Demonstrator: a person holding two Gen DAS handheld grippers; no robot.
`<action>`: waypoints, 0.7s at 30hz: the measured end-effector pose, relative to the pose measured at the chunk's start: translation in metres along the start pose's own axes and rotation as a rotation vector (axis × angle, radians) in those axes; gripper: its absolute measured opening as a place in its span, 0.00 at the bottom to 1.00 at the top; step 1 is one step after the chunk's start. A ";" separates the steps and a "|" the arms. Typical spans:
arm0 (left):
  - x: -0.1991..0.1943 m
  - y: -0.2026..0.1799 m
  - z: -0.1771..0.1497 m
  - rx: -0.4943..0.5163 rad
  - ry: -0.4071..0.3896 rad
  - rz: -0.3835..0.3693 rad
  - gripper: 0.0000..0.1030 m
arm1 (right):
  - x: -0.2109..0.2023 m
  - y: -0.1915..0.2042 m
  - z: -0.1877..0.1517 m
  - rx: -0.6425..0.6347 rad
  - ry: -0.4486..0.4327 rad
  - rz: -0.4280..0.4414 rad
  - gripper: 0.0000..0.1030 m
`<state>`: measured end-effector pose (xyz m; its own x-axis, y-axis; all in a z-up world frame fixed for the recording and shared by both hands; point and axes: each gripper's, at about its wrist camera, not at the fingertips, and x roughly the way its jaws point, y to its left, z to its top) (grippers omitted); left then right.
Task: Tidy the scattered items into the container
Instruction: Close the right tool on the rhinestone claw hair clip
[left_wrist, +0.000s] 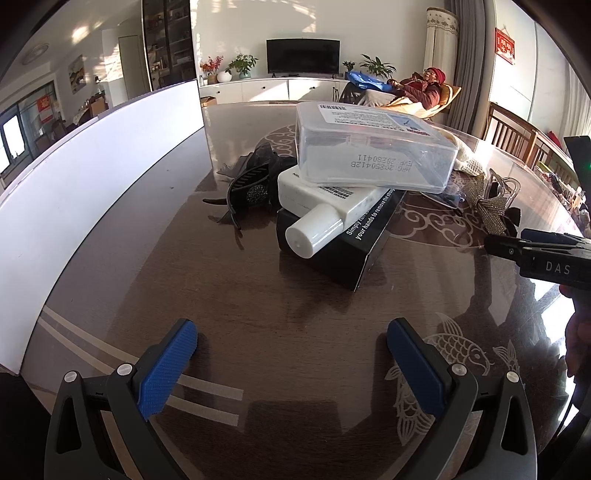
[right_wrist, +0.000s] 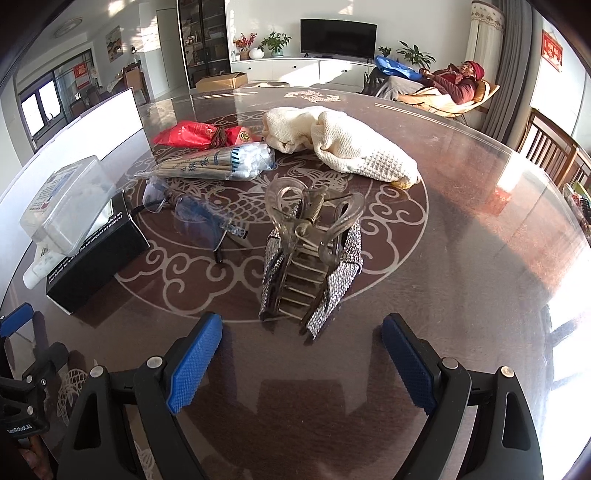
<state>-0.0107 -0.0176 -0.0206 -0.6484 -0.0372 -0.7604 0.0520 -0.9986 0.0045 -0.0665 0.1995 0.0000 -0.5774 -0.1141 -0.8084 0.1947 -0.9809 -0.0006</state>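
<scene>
Right wrist view: right gripper (right_wrist: 301, 354), jaws apart, empty, facing rhinestone hair claw (right_wrist: 308, 266) on bench (right_wrist: 461, 229). Left gripper (left_wrist: 291, 358) likewise apart; white container (left_wrist: 92, 192) (bench's left edge).

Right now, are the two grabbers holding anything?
Left gripper: open, holding nothing.
Right gripper: open, holding nothing, just short of the sparkly hair clip.

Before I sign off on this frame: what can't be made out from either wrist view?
- White container: both views show only its outer wall; the inside is hidden.
- Black box: the white bottle and clear plastic case stacked on it cover its top.
- Black hair clip, left view: partly behind the bottle; absent from the right view.
- Glasses, right view: transparent lenses blur into the table pattern.
</scene>
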 end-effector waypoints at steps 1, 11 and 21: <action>0.000 0.000 0.000 0.001 0.000 -0.001 1.00 | 0.003 0.000 0.004 -0.009 -0.005 0.006 0.87; 0.001 0.001 0.002 0.009 0.001 -0.009 1.00 | 0.028 -0.002 0.035 -0.050 -0.018 0.031 0.83; 0.034 -0.008 0.049 0.226 0.150 -0.201 1.00 | 0.019 -0.011 0.032 -0.034 -0.044 0.017 0.53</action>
<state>-0.0704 -0.0125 -0.0143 -0.5091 0.1502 -0.8475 -0.2461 -0.9690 -0.0239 -0.1046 0.2032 0.0035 -0.6078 -0.1378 -0.7821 0.2309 -0.9730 -0.0080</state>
